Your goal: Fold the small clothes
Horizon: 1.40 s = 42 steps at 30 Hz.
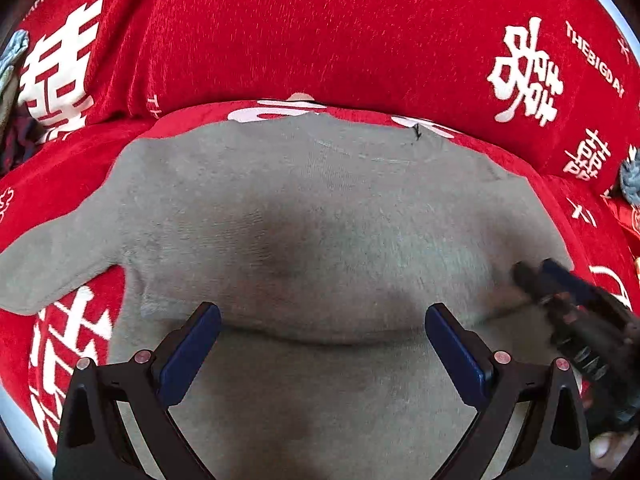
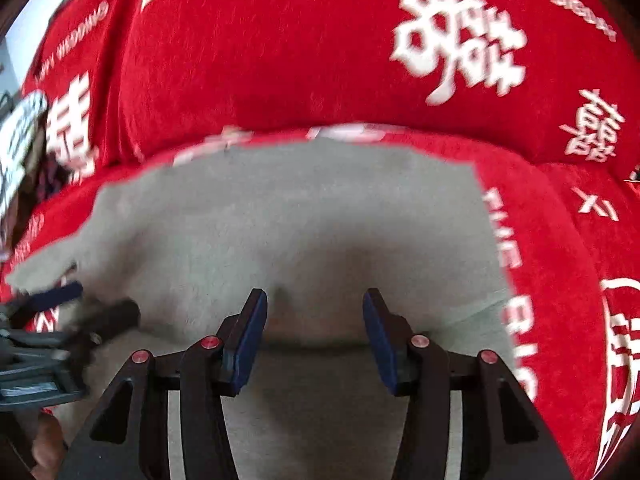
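- Where the red plush cover [image 1: 320, 40] with white printed characters spreads, the grey knit sweater [image 1: 304, 208] lies flat, one sleeve out sideways.
- Left gripper [image 1: 323, 322] and right gripper [image 2: 315, 312] hang over it, jaws parted, empty.

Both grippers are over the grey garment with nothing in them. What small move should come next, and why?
Probably bring the left gripper across to the sleeve that sticks out flat on the red cover and pinch it. The grey garment already shows a fold ridge near both open grippers; the right gripper holds nothing.
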Motion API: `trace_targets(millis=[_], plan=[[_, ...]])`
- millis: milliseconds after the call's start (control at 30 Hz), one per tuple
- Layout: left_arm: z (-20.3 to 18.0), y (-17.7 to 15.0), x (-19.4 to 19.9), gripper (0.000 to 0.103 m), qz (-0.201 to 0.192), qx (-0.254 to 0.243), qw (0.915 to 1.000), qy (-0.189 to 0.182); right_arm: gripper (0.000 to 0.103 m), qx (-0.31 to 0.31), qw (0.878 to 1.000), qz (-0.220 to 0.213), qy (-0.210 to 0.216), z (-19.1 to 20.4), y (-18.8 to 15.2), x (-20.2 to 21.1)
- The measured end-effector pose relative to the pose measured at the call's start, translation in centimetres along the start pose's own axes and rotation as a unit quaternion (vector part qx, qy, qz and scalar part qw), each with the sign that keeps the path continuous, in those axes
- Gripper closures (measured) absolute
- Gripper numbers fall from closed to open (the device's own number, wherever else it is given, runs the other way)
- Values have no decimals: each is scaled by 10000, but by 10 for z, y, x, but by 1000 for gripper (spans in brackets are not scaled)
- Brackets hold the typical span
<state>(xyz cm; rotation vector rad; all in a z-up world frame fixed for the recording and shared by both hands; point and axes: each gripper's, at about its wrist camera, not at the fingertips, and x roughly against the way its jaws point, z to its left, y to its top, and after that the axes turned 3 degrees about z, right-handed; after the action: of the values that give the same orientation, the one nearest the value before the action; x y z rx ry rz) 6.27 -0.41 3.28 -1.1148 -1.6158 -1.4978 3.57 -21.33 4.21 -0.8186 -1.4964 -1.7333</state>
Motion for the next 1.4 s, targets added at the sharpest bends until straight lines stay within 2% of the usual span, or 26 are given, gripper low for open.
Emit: trace_targets(millis=[133, 233, 267, 333, 433, 500, 567, 600, 667, 767, 867, 1000, 1100, 1233, 1400], plan=[[-11, 13, -11, 1, 127, 27, 9999, -99, 49, -283, 9992, 220, -149, -31, 22, -22], [-25, 19, -29, 1, 263, -140, 9995, 126, 49, -316, 9978, 582, -68, -46, 34, -48], [-28, 20, -37, 1, 335, -174, 9990, 220, 49, -231, 9982, 539, -85, -45, 40, -53], [-30, 21, -41, 1, 239, -255, 9987, 372, 46, -104, 9983, 553, -115, -42, 47, -62], [-28, 27, -42, 1, 255, -279, 9986, 382, 38, -44, 9982, 583, -142, -41, 59, -76], [-23, 29, -37, 1, 272, -188, 9986, 412, 38, -76, 9972, 700, -236, -39, 65, -77], [-19, 27, -30, 1, 171, -131, 9992, 331, 38, -87, 9977, 605, -292, -34, 64, -66], [-18, 25, -27, 1, 133, -117, 9995, 272, 38, -20, 9989, 439, -180, -28, 58, -55], [-18, 21, -30, 1, 199, -142, 9993, 288, 38, 66, 9990, 414, -141, -23, 46, -48], [-19, 10, -31, 1, 132, -283, 9985, 446, 38, 259, 9974, 569, -361, -15, 17, -45], [-14, 1, -23, 1, 97, -313, 9986, 403, 33, 463, 9965, 294, -628, -11, -9, -26], [-7, -15, -12, 1, -53, -319, 9987, 403, 27, 430, 9963, 67, -739, -9, -35, -8], [-2, -29, -11, 1, 78, -248, 9990, 359, 23, 229, 9976, 141, -645, -10, -49, -3], [0, -52, 0, 1, -178, -406, 9980, 442, 23, 357, 9957, -145, -838, -1, -68, 9], [17, -74, 18, 1, -222, -421, 9980, 424, 22, 339, 9959, -84, -829, 4, -81, 19]])
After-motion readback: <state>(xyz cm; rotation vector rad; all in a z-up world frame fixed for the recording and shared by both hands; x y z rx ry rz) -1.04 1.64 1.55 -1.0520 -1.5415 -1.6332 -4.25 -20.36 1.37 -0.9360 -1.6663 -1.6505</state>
